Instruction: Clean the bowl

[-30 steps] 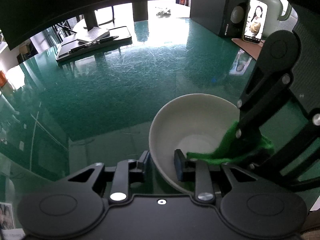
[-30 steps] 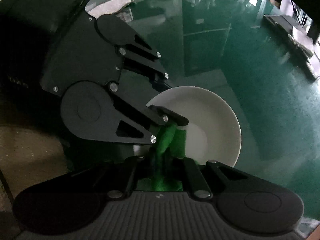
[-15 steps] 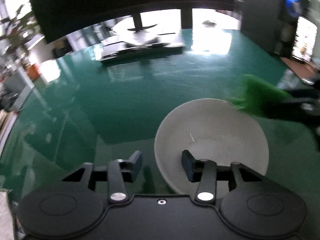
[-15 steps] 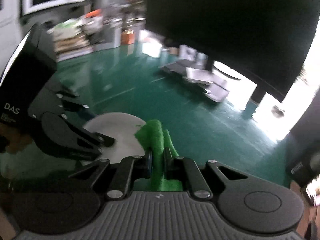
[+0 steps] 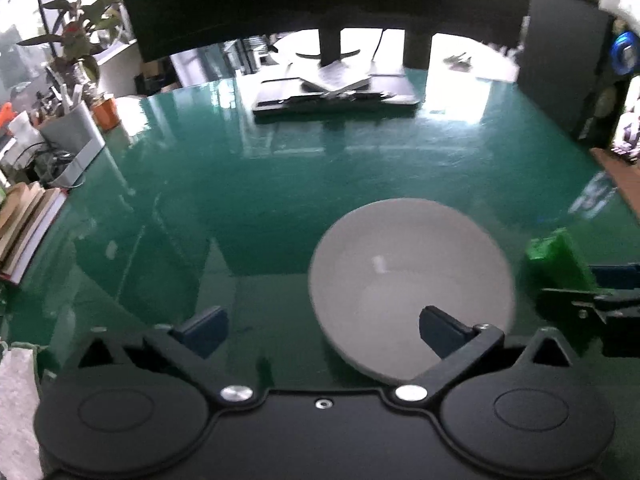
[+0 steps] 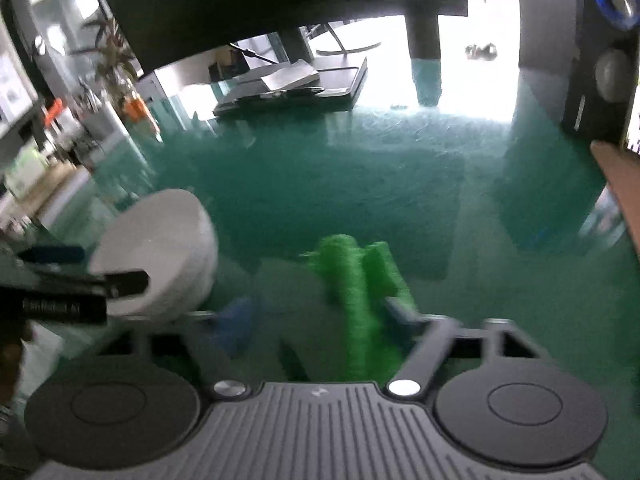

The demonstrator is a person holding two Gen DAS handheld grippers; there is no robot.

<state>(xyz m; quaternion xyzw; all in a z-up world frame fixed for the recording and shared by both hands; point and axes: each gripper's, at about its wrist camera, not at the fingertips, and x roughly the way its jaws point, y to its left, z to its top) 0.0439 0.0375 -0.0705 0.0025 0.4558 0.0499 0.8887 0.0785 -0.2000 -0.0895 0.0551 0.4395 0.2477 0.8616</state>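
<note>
Left gripper (image 5: 320,334) spread wide, grasping nothing; bowl (image 5: 412,280) at one o'clock on green table (image 5: 280,184), right finger over its near rim. Right gripper (image 6: 316,320) released, green cloth (image 6: 356,296) lying loose between fingers, long axis toward twelve; bowl at ten o'clock.

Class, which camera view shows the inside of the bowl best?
The left wrist view: it looks down into the bowl, showing its whole rim and empty white inside, though blurred. The right wrist view shows mainly its outer wall from the side.
</note>
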